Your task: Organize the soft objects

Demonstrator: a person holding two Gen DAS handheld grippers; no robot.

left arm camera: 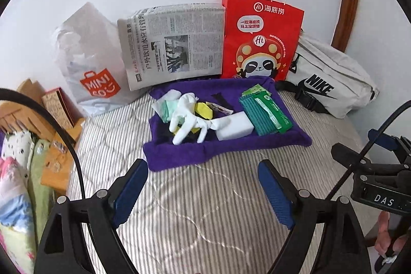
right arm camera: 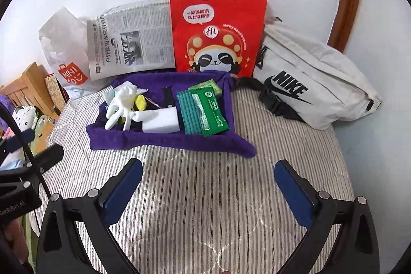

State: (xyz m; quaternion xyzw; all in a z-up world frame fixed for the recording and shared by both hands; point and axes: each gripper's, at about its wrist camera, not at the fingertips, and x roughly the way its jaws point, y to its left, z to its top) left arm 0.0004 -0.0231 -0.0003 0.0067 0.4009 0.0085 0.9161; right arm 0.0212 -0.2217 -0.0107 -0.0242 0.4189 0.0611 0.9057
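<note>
A striped quilt point(left arm camera: 205, 197) covers the bed and carries everything else. At its far edge, against the wall, stand from ten o'clock to two o'clock a white Miniso bag point(left arm camera: 90, 63), a folded newspaper point(left arm camera: 174, 43), a red paper bag point(left arm camera: 259, 37) with a panda print, and a white Nike waist bag point(left arm camera: 331, 84) lying on its side. Just in front of the newspaper and the red bag, at twelve o'clock from both grippers, sits the purple cloth tray point(left arm camera: 179, 153). Inside it, a teal ribbed cloth point(left arm camera: 259, 114) with a green packet point(left arm camera: 276, 112) on top lies at three o'clock, a white sponge block point(left arm camera: 235, 126) sits at six o'clock, and a white glove point(left arm camera: 190, 117) sprawls at nine o'clock over a yellow piece point(left arm camera: 204, 111). The left gripper point(left arm camera: 203, 193) hangs above bare quilt with its jaws spread wide, holding nothing. The right gripper point(right arm camera: 208, 193) does likewise, jaws apart and empty.
</note>
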